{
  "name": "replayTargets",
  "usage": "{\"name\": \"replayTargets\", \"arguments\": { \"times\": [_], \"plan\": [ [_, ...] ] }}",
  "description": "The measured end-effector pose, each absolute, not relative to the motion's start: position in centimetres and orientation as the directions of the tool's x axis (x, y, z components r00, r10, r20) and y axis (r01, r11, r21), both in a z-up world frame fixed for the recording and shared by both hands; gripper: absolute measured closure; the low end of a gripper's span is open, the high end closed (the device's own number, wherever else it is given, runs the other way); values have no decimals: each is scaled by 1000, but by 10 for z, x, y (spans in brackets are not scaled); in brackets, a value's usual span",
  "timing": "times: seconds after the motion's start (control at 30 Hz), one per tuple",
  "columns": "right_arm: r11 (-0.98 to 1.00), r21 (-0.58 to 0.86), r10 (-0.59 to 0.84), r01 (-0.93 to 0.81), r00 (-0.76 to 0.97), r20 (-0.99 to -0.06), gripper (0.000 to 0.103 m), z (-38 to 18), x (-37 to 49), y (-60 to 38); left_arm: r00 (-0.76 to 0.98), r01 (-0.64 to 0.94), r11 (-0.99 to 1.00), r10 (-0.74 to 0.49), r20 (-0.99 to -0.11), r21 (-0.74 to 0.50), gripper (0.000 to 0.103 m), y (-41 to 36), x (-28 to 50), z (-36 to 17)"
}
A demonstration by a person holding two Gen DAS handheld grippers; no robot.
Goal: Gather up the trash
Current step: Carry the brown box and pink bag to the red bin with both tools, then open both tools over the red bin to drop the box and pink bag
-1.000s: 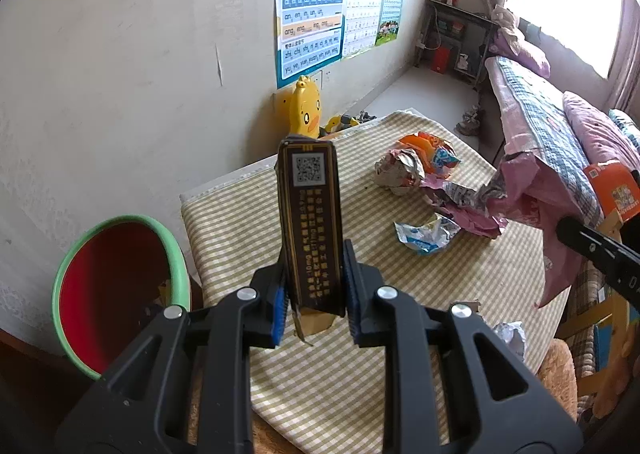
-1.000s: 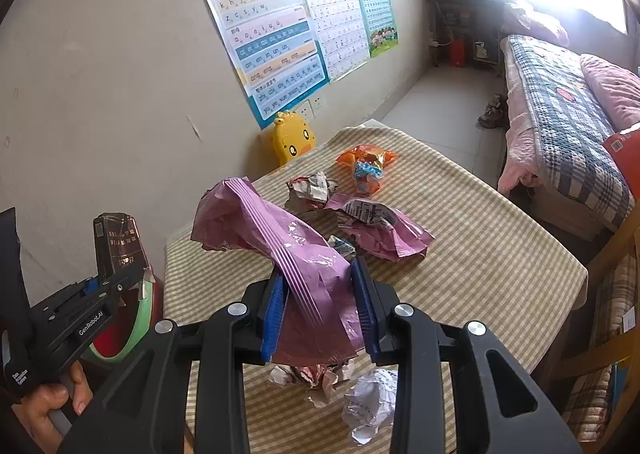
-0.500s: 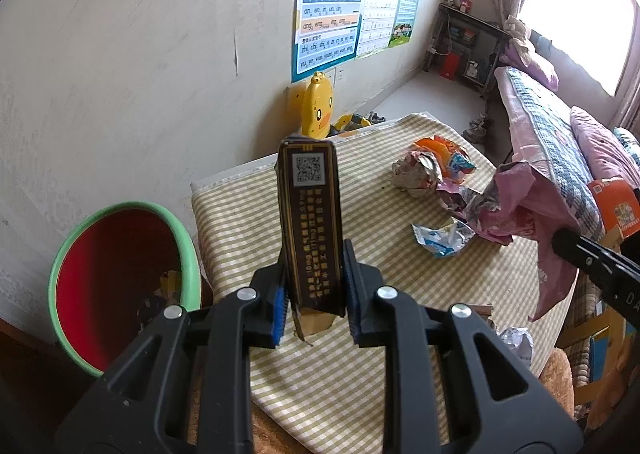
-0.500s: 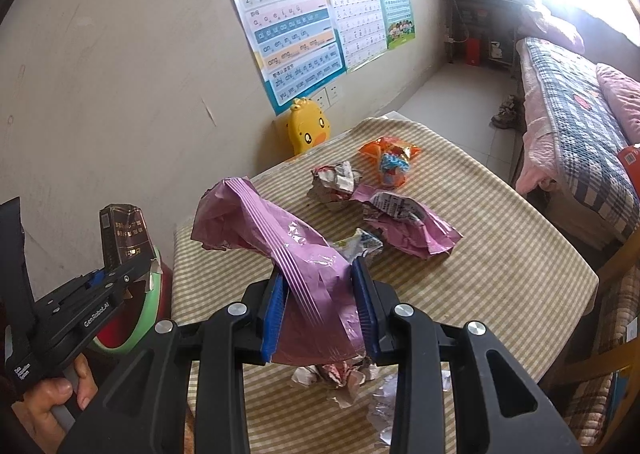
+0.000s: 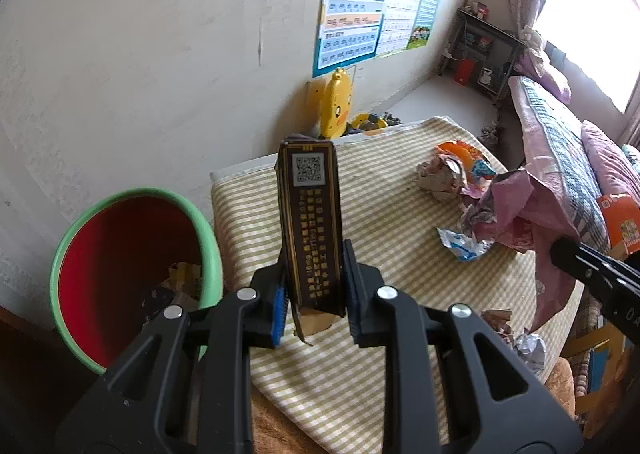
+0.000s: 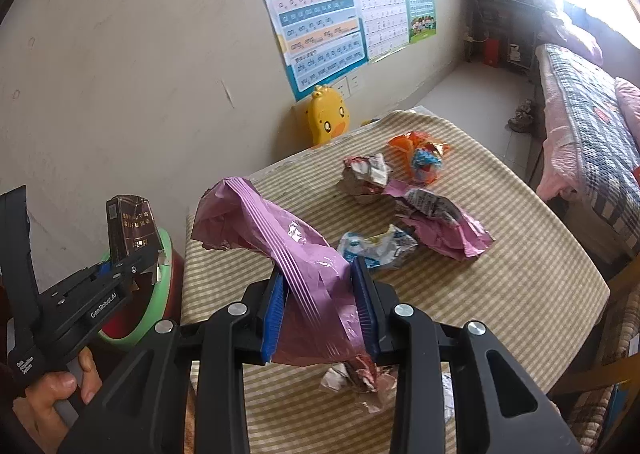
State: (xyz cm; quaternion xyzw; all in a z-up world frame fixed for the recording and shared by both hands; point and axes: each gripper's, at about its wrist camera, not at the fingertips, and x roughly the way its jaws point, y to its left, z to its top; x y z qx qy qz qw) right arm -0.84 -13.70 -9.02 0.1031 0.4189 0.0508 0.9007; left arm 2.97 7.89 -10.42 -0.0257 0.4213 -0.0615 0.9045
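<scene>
Pink wrapper (image 6: 316,274) gripped in right view; bin's (image 5: 136,274) contents visible only left.

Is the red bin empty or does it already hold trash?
Not empty: the red bin shows paper scraps at its bottom.

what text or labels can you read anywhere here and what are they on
"GenRobot.AI": white lettering along the black body of the left gripper.
"a o e i u ü": row on the blue-bordered phonics wall poster; its other rows are too blurred to read.
Dark brown and gold carton: QR code and gold characters, too small to read.
Crumpled pink plastic bag: no readable print.
</scene>
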Motion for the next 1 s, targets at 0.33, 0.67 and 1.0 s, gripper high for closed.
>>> {"name": "replayTargets", "arguments": {
  "times": [0.33,0.67,1.0],
  "plan": [
    [975,212,210,-72,620,-756,72,-94,9,-103,629,25,994,-96,-771,-103,81,107,36,-112],
    [961,229,275,-153,589,-760,72,-97,34,-56,614,-67,994,-26,-789,-85,81,149,38,-126],
    [921,315,389,-230,511,-766,72,-108,61,4,564,-190,980,65,-823,-52,81,201,33,-152]
  ]
}}
